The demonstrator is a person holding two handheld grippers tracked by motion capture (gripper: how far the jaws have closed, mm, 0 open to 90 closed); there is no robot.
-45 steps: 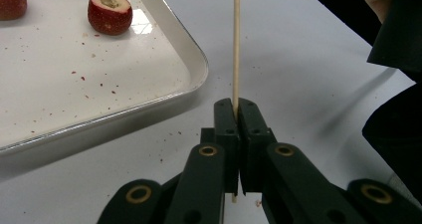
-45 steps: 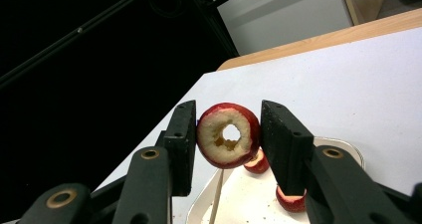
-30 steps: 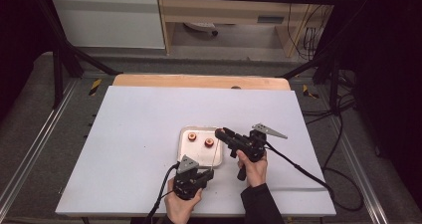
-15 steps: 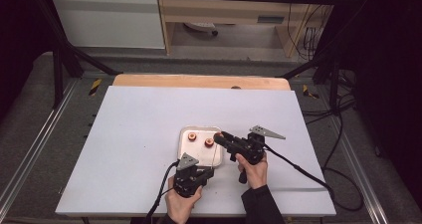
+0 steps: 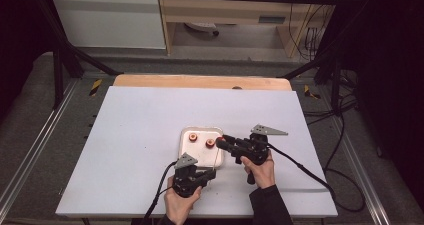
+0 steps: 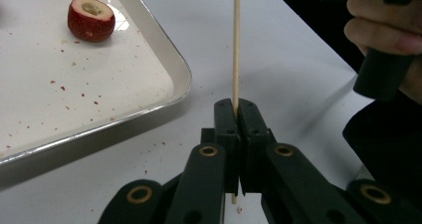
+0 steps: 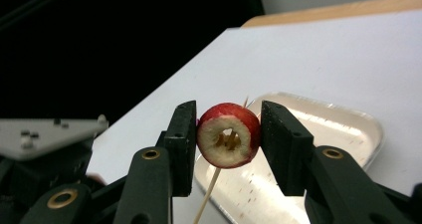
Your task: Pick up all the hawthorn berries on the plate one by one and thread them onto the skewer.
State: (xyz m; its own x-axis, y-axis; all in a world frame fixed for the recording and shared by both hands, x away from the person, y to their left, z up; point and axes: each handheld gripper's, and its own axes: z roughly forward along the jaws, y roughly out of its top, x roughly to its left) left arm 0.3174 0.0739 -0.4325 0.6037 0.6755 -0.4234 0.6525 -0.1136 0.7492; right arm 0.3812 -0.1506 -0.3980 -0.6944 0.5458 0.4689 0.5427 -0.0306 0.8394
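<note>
Holding both grippers low over the near half of the desk (image 5: 140,135), you have the tray (image 5: 186,135) just beyond them, near the desk's middle. Your right gripper (image 7: 226,142), at the tray's 3 o'clock edge, has its fingers clenched on a cored red fruit (image 7: 228,134), hollow facing the camera. Your left gripper (image 6: 238,115), at the tray's 6 o'clock, grasps a skewer (image 6: 236,45) tight between closed fingers; it runs toward 12 o'clock, and its tip shows just behind the held fruit. Two more fruit pieces lie in the tray, one (image 6: 91,19) cut side up.
</note>
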